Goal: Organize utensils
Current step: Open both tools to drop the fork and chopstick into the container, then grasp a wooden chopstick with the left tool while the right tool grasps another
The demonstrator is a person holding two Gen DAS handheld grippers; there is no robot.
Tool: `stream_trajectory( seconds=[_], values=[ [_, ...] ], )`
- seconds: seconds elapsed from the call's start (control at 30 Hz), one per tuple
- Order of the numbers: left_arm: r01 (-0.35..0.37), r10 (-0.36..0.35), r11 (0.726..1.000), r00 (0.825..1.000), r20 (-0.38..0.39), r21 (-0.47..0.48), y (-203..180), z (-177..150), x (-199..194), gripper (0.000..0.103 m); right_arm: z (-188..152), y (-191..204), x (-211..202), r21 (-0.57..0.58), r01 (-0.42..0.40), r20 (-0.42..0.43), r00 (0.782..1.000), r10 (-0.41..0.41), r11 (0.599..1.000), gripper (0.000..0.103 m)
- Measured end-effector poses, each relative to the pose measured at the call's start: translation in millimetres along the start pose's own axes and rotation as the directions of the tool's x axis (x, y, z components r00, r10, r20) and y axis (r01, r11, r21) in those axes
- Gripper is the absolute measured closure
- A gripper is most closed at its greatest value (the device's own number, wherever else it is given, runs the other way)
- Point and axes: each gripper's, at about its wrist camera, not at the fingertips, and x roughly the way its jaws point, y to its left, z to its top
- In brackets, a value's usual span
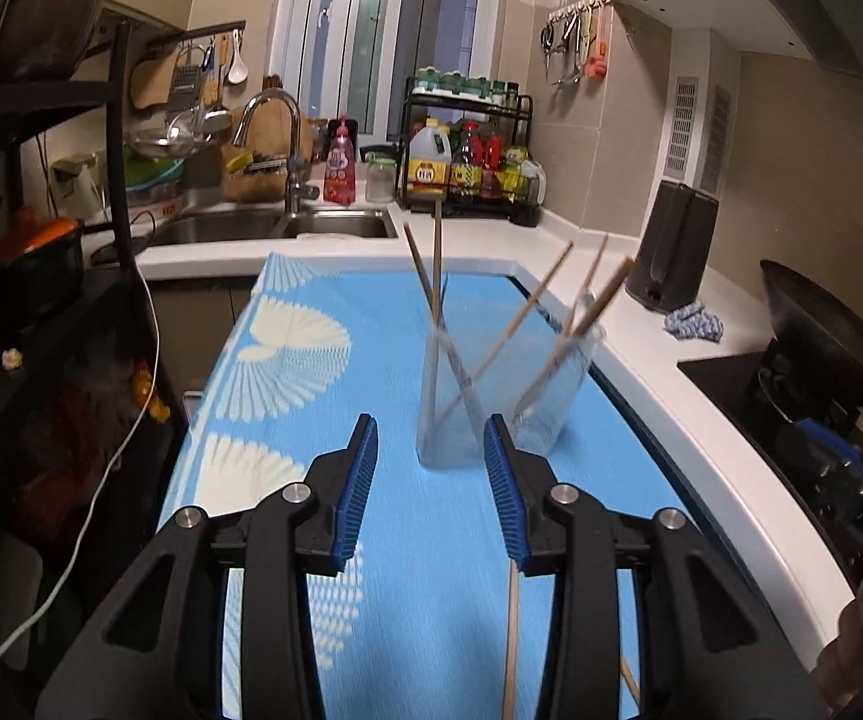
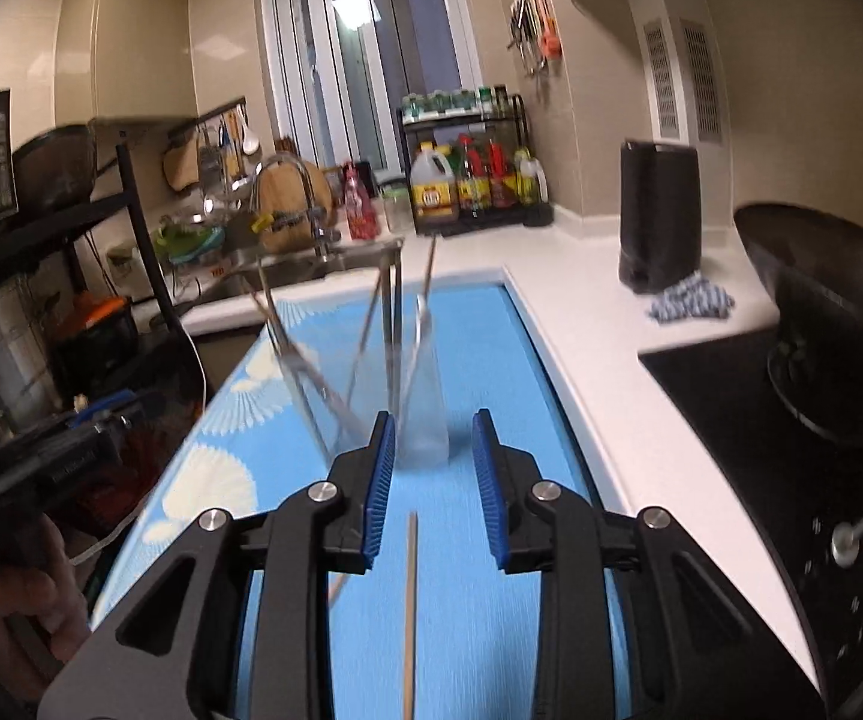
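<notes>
Left wrist view: my left gripper (image 1: 431, 462), ribbed blue pads, stood partly open and empty; two clear glasses (image 1: 449, 402) of thin wooden chopsticks (image 1: 434, 264) stood mid-frame on the blue patterned cloth (image 1: 287, 360).

Right wrist view: my right gripper (image 2: 434, 474) gaped narrowly, empty, above a loose chopstick (image 2: 410, 612) at bottom centre.

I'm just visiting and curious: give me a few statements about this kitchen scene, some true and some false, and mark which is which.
1. Chopsticks stand in clear glasses. True.
2. The cloth under the glasses is red. False: it is blue with white fans.
3. The left hand-held gripper clamps a chopstick. False: its jaws stand apart, holding nothing.
4. A loose chopstick lies on the cloth near the right hand-held gripper. True.
5. The sink holds the glasses. False: they stand on the cloth.
</notes>
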Motion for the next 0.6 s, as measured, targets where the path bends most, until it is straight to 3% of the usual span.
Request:
stream_trajectory(
  seconds=[0.23,0.3,0.33,0.47,0.6],
  values=[
    [0.022,-0.022,1.0,1.0,-0.018,0.0,5,-61,-11,0.067,-64,-7,3,0.021,0.007,-0.083,0.997,-0.005,1.0,0.078],
    [0.038,-0.038,0.999,0.999,-0.022,-0.001,6,-82,-13,0.075,-83,-3,5,0.01,-0.011,-0.11,0.994,0.012,1.0,0.093],
    [0.053,-0.053,0.999,0.998,-0.034,-0.007,6,-95,-13,0.075,-91,-1,7,0.008,-0.022,-0.126,0.992,0.023,1.0,0.095],
    [0.1,-0.102,0.994,0.991,-0.081,-0.037,0,-136,-14,0.075,-119,5,16,0.002,-0.031,-0.186,0.982,0.031,1.0,0.092],
    [0.123,-0.12,0.992,0.985,-0.123,0.016,-17,-167,-16,0.075,-140,10,17,-0.019,-0.038,-0.228,0.973,0.033,0.999,0.091]
  ],
)
